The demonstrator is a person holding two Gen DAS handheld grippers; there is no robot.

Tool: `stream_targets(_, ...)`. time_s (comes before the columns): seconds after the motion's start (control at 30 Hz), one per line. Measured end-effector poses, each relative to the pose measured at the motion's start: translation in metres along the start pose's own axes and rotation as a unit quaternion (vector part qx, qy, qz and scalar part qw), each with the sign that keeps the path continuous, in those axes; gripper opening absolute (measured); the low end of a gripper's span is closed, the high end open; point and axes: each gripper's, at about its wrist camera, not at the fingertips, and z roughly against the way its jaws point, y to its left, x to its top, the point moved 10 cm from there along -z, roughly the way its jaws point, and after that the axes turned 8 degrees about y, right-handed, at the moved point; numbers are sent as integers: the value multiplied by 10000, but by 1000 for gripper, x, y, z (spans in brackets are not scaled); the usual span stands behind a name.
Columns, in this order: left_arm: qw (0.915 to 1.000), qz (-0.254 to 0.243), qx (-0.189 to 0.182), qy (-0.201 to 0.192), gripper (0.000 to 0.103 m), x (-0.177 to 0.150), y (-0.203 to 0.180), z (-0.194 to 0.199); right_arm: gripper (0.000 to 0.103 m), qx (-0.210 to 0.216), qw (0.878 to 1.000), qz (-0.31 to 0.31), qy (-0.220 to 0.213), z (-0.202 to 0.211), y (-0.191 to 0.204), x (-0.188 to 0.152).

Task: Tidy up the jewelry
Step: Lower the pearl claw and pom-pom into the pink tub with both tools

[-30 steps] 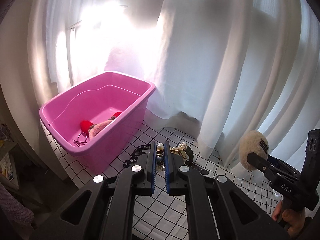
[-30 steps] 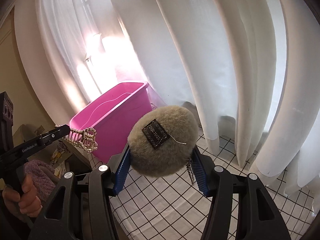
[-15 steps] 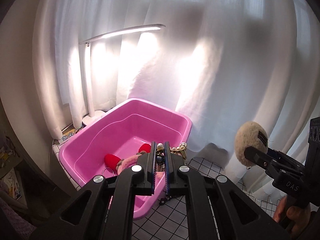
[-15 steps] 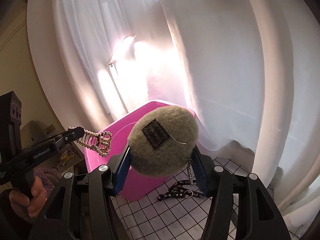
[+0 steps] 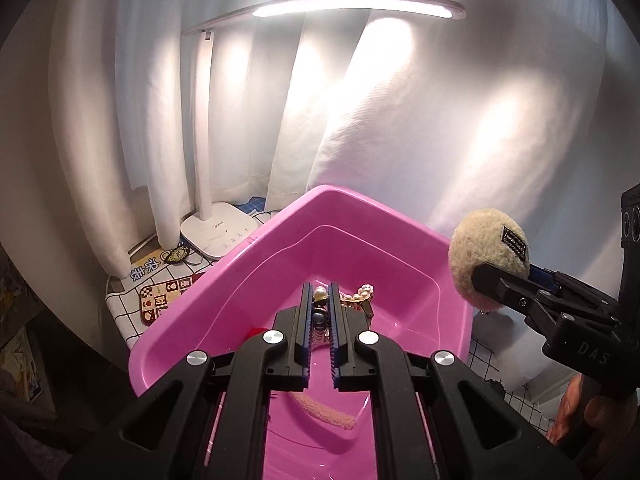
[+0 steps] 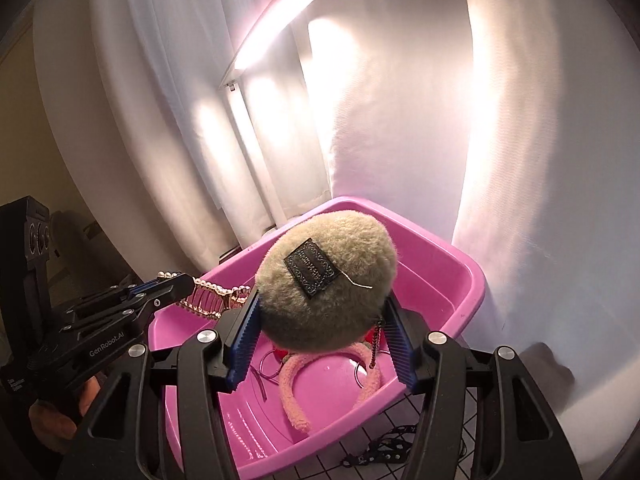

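Left wrist view shows your left gripper with its jaws drawn narrow, pinching a pearl-and-gold hair clip above the inside of the pink tub, over its far corner. Your right gripper is spread wide around a fluffy beige pom-pom with a black label, held above the same tub near its right rim. A pink fuzzy headband and hoop earrings lie on the tub floor. A white desk lamp stands behind the tub's far-left edge.
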Motion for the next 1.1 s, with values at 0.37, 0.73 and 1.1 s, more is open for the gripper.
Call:
stream_targets(0.37,9922,410,80,1178,7,-26,27,-65,55,-93,9902,-38,1396,-87,-3,-6)
stream_targets(0.73,9775,537,346,2010,8,-44,43,-103,55,-191,9595,-422,2777,-153,-11,-31)
stream_targets(1.1,9707,513,379,2318,8,-54,42,-115,55,-254,9427,-749,3242,-180,-23,-43)
